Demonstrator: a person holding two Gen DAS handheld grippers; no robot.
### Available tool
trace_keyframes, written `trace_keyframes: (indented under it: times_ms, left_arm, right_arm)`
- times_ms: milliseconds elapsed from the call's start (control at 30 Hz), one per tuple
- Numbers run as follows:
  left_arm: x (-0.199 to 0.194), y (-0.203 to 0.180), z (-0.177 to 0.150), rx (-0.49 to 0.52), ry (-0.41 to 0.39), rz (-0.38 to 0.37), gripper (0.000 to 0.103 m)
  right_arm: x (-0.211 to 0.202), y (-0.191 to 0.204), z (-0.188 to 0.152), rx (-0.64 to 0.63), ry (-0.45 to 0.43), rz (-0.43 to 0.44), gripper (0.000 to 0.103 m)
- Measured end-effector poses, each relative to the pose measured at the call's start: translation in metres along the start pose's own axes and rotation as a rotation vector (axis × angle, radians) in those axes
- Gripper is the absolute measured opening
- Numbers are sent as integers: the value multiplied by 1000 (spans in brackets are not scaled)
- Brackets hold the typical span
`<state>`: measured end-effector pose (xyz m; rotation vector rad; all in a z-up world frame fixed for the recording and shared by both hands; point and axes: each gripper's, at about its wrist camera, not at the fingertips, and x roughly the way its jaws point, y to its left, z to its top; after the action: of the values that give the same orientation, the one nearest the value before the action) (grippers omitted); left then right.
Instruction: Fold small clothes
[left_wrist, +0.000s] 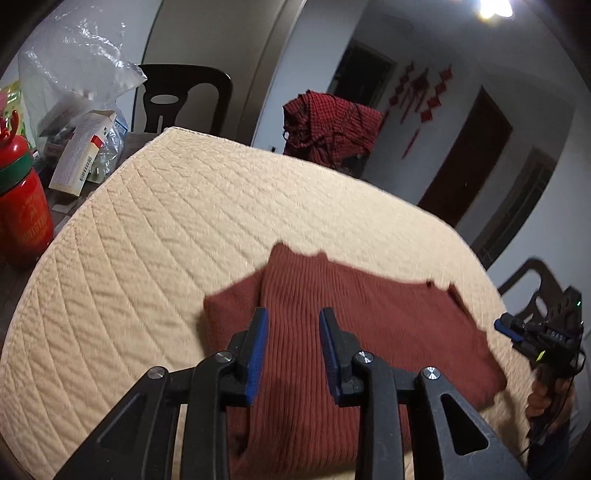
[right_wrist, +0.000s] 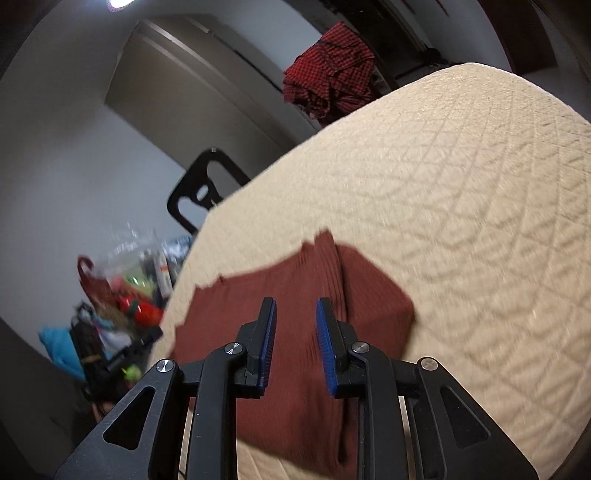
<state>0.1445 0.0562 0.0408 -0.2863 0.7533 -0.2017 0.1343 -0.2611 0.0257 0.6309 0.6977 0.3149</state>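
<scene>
A rust-red ribbed knit garment (left_wrist: 354, 325) lies folded flat on the cream quilted pad (left_wrist: 177, 221); it also shows in the right wrist view (right_wrist: 295, 302). My left gripper (left_wrist: 293, 317) hovers open and empty over the garment's near part. My right gripper (right_wrist: 295, 308) is open and empty above the garment too. The right gripper also shows at the far right edge of the left wrist view (left_wrist: 539, 336), held in a hand beside the garment.
The quilted pad (right_wrist: 461, 184) covers the table. At the left edge sit a red bottle (left_wrist: 22, 214), a white box (left_wrist: 81, 151) and a clear plastic bag (left_wrist: 74, 59). Dark chairs (left_wrist: 184, 99) stand around. A red checked cloth (left_wrist: 328, 125) hangs behind the far edge.
</scene>
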Motion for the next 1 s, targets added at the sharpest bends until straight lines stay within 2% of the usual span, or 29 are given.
trace_keyframes:
  times_ms: [100, 233, 300, 367, 433, 500, 567, 733, 800, 867, 933, 1000]
  left_arm:
    - [2, -4, -7, 36, 19, 10, 31]
    - [14, -11, -6, 63, 38, -2, 31]
    - [25, -10, -8, 68, 55, 52, 31]
    - [32, -6, -12, 64, 77, 63, 31]
    - [29, -7, -14, 74, 72, 71, 31]
    - [23, -10, -7, 76, 60, 58, 31]
    - [22, -17, 2, 91, 40, 52, 31]
    - [48, -34, 22, 130, 70, 12, 31]
    - [64, -35, 25, 138, 105, 23, 31]
    - [79, -27, 26, 127, 126, 78, 31]
    - [81, -19, 25, 111, 115, 70, 31]
    - [78, -18, 25, 97, 115, 63, 31]
  right_arm:
    - [2, 2, -9, -57, 24, -44, 23]
    - [18, 7, -5, -100, 40, -82, 23]
    - [28, 5, -3, -132, 50, -155, 22]
    - [38, -7, -1, -120, 80, -229, 12]
    - [33, -13, 2, -92, 65, -215, 12]
    - [27, -4, 6, -128, 28, -250, 12]
    - [27, 7, 12, -146, 11, -202, 12]
    - [56, 19, 23, -194, 63, -172, 12]
    - [70, 10, 29, -180, 96, -181, 12]
    - [76, -6, 35, -146, 99, -218, 10]
    - [73, -16, 39, -96, 94, -174, 10]
    - [67, -10, 36, -129, 82, -203, 10]
